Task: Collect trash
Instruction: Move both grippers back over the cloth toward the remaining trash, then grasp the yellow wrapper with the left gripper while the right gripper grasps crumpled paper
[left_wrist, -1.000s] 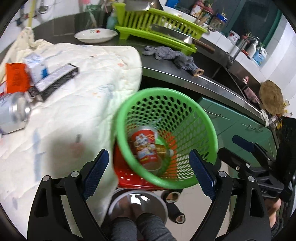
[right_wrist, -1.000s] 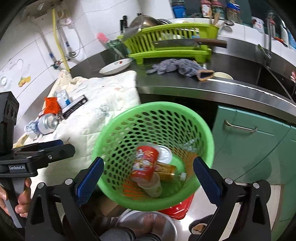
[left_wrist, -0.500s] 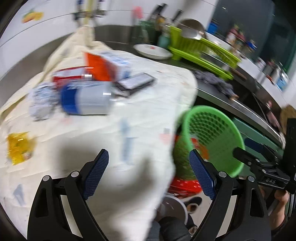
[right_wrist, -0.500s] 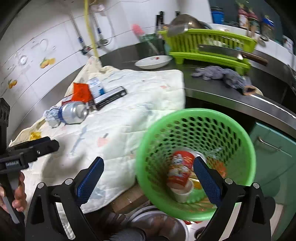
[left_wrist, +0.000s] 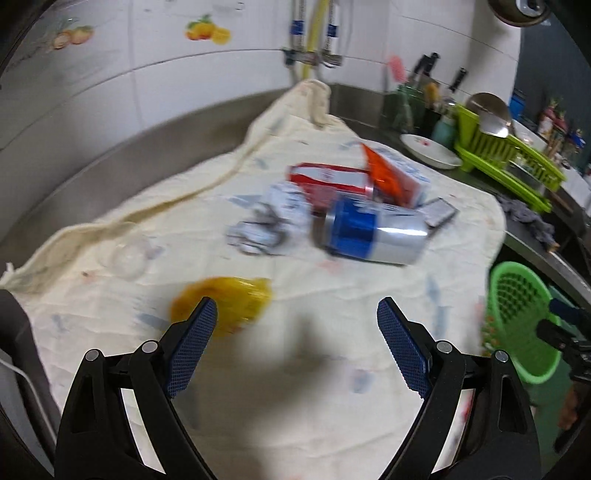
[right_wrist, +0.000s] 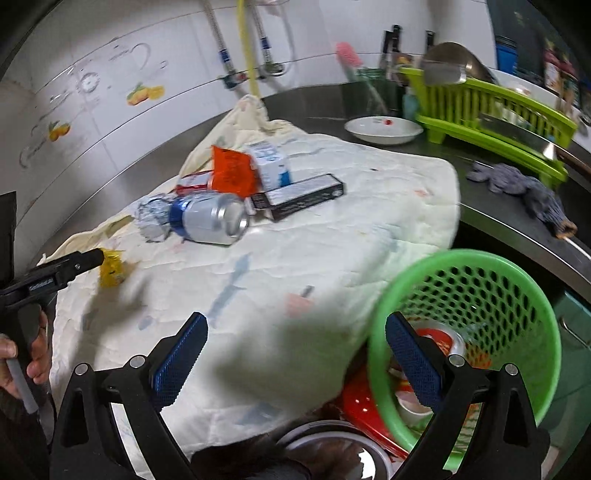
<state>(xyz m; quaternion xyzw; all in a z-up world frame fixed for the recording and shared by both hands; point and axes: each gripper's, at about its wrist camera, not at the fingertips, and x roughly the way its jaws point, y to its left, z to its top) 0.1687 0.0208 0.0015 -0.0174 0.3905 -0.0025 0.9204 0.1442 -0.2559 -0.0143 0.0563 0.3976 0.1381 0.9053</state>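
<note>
Both tongs are hanging wide open and empty over the litter-strewn cloth (left_wrist: 332, 369).

The green basket (right_wrist: 480, 295) is sitting off the cloth's right edge, already holding some trash. The blue-and-silver can (left_wrist: 373, 230) is lying on its side mid-cloth: probably light, smooth and easily dented, best taken across its middle. The yellow wrapper (left_wrist: 229, 302) is lying just beyond the left gripper (left_wrist: 295, 345), likely limp and crinkly, needing a pinch. The right gripper (right_wrist: 295, 354) is gaping too.
</note>
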